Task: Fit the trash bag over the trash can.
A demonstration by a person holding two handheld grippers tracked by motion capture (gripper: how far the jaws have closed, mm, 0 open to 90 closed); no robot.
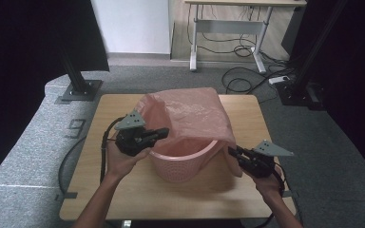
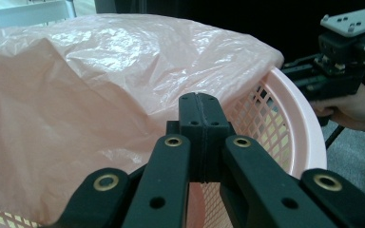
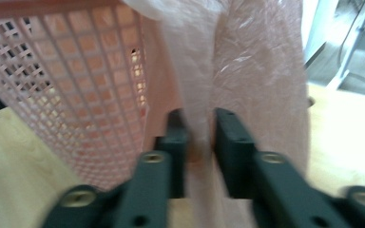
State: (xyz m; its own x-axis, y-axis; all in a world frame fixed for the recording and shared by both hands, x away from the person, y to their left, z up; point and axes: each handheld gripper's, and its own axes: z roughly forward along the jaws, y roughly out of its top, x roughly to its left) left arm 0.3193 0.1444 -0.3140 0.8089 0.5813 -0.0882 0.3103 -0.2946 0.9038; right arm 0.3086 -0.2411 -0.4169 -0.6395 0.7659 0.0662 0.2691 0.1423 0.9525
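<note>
Basket [image 1: 183, 164] sits mid-table [image 1: 123, 190], bag [image 1: 190, 116] draped over its far rim and hanging down its right side. Left gripper [image 1: 164, 133] at the basket's left rim, right gripper [image 1: 232, 151] just right of the basket, at the hanging bag. Desk [image 1: 228, 19] stands behind the table

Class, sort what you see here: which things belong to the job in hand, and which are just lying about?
In the job:
pink plastic bag
pink mesh basket
left gripper, shut
right gripper, pinching the bag's hanging edge

Lying about:
white desk frame
floor cables
power strip
wooden table, just the work surface
</note>
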